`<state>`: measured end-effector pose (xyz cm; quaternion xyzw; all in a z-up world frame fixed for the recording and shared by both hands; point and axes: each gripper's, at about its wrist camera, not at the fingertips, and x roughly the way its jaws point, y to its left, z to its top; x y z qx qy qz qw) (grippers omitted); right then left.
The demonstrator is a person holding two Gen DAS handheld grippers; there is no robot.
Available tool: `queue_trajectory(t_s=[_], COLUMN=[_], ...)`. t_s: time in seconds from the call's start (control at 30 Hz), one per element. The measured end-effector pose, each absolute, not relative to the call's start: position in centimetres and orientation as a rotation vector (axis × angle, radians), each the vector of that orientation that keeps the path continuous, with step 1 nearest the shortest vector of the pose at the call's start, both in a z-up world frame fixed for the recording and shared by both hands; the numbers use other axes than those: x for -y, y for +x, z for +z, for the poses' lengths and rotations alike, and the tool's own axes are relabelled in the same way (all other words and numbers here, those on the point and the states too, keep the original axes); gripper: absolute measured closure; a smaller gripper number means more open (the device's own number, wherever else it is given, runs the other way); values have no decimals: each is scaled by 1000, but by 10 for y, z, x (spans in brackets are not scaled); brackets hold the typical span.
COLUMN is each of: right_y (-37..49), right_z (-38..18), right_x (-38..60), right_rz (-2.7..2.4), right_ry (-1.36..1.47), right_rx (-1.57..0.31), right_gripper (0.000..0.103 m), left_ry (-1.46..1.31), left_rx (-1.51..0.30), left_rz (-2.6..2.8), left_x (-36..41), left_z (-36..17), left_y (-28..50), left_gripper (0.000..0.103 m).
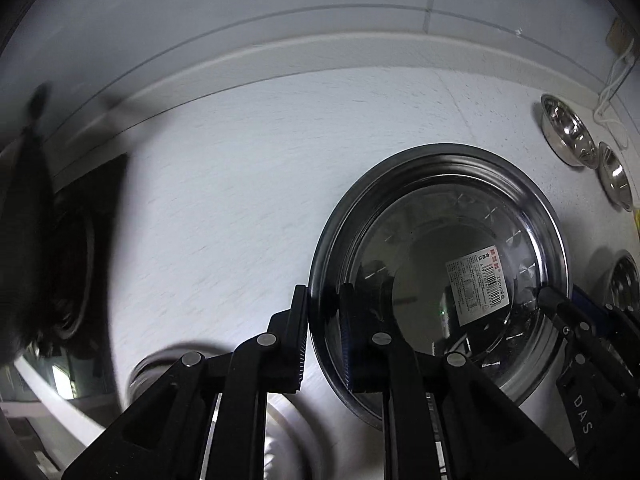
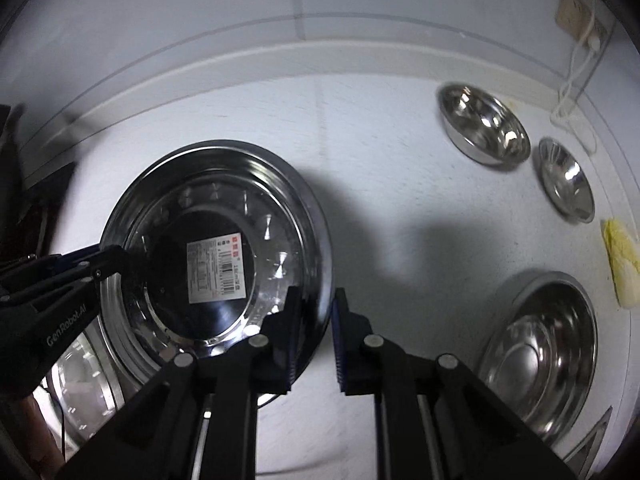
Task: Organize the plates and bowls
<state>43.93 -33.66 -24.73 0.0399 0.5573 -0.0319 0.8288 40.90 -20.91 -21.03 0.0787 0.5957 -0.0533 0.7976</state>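
A steel plate (image 1: 436, 216) with a white barcode label (image 1: 478, 290) is held above the white counter. My left gripper (image 1: 324, 336) is shut on its left rim. My right gripper (image 2: 314, 336) is shut on its right rim; the plate also shows in the right wrist view (image 2: 224, 184), with the left gripper (image 2: 110, 264) at its left edge. Another steel plate (image 2: 86, 392) lies below at the lower left. Two small steel bowls (image 2: 486, 126) (image 2: 566, 180) sit at the far right, and a larger bowl (image 2: 540, 352) sits near right.
A yellowish cloth (image 2: 622, 266) lies by the right edge. A wall socket with white cable (image 2: 576, 16) is at the back right. A dark stove area (image 1: 60, 248) lies at the left. The white counter (image 2: 400, 120) has a raised back ledge.
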Motion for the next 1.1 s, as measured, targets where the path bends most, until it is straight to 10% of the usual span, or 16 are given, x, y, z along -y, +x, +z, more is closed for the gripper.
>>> queue_trajectory(t_s=[0.53, 1.1], right_y=[359, 349], right_z=[-227, -272], right_x=[177, 153], right_rz=[177, 127], right_ry=[-38, -35], right_rx=[-1195, -1243], right_gripper=[90, 92], left_ry=[115, 225], left_rx=[-1310, -1353], left_rz=[77, -8], left_x=[40, 71], left_z=[-209, -268], left_y=[314, 326], left_gripper=[90, 96])
